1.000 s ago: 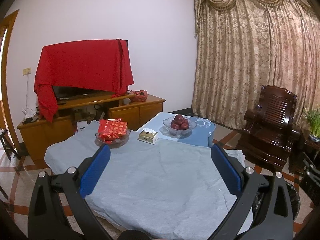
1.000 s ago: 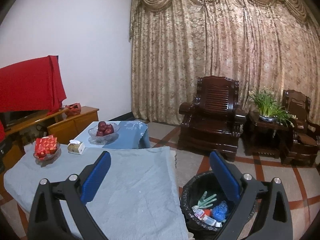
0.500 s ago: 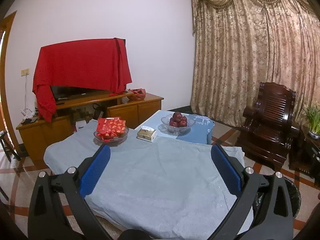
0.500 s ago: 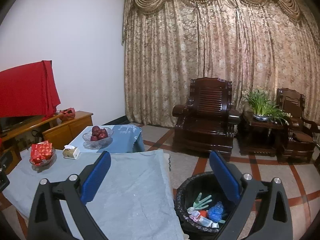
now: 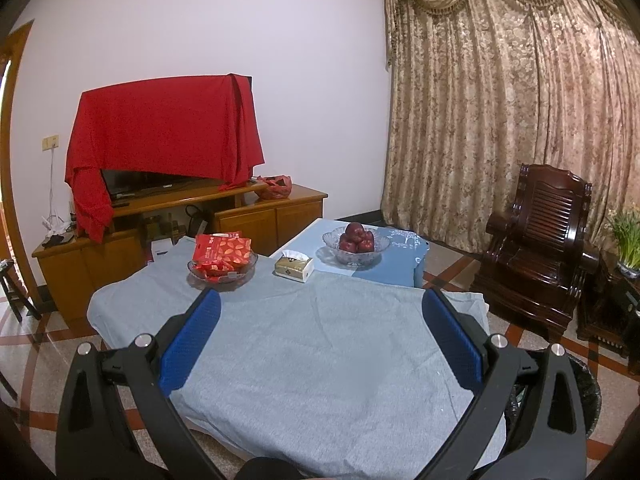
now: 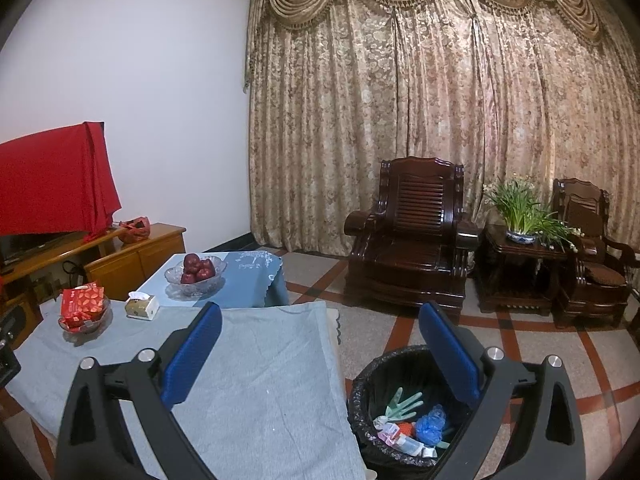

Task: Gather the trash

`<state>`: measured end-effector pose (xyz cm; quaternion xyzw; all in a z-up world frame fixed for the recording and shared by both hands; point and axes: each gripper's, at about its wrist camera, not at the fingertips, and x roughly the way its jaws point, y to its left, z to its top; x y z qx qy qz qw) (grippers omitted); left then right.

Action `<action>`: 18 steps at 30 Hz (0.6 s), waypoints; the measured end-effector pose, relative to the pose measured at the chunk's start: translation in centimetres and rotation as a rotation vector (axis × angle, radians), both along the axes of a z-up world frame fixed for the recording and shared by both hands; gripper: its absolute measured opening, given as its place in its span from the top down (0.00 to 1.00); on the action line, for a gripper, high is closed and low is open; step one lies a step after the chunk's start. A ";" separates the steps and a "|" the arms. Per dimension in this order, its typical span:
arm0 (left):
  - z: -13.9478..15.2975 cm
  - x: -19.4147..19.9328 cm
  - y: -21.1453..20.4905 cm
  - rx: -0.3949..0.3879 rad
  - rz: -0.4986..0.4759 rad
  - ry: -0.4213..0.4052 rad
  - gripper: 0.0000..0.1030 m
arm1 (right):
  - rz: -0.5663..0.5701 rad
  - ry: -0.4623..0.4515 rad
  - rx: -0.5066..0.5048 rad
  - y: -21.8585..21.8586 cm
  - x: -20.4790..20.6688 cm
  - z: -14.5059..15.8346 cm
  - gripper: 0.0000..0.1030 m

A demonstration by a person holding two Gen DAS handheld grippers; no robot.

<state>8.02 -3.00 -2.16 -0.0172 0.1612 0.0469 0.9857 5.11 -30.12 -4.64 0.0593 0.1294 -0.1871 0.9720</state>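
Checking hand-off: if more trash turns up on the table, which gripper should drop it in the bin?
Right. The right gripper, open, hangs beside the black-lined trash bin; the open left gripper faces the grey-clothed table.

grippers: 2, left point(image 5: 320, 300) and right point(image 6: 320, 312), each with 2 blue pads
bins: 1 point(image 6: 360, 392)
glass bowls: 2, apples point(image 5: 356, 246), red packets point(image 5: 223, 270)
apples: about 5 visible, rest hidden
tissue boxes: 1 point(image 5: 294, 267)
armchairs: 2 point(image 6: 408, 236) point(image 6: 592, 256)
plants: 1 point(image 6: 520, 208)
gloves in bin: 1 green point(image 6: 404, 404)
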 end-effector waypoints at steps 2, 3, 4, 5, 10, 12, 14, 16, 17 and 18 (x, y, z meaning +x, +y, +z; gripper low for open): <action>-0.1 0.0 0.0 -0.001 -0.001 0.000 0.05 | 0.001 0.001 0.000 0.0 0.0 0.0 0.06; -0.2 0.0 0.0 -0.002 -0.001 0.000 0.05 | 0.001 0.001 0.000 0.0 0.1 0.0 0.06; -0.2 0.0 0.0 -0.001 -0.001 -0.001 0.05 | 0.001 0.000 0.001 0.0 0.0 0.0 0.06; -0.1 0.0 0.1 -0.002 -0.001 -0.001 0.05 | -0.001 -0.002 0.000 0.0 0.0 0.0 0.06; -0.2 0.0 -0.2 -0.004 -0.001 -0.001 0.05 | -0.001 -0.002 -0.001 0.1 0.0 0.1 0.06; -0.2 0.0 -0.1 -0.005 -0.002 0.000 0.05 | -0.002 -0.003 0.001 0.1 0.0 0.1 0.06; -0.3 0.0 -0.2 -0.005 -0.001 0.000 0.05 | -0.003 -0.004 -0.001 0.2 0.0 0.2 0.06; -0.3 0.0 -0.2 -0.005 -0.002 0.001 0.05 | -0.001 -0.004 -0.001 0.1 -0.1 0.2 0.06; -0.2 0.0 -0.1 -0.005 -0.001 0.001 0.05 | -0.001 -0.003 0.000 0.2 -0.1 0.2 0.06; -0.3 -0.1 -0.2 -0.005 -0.002 0.000 0.05 | -0.001 -0.004 0.000 0.2 0.0 0.2 0.06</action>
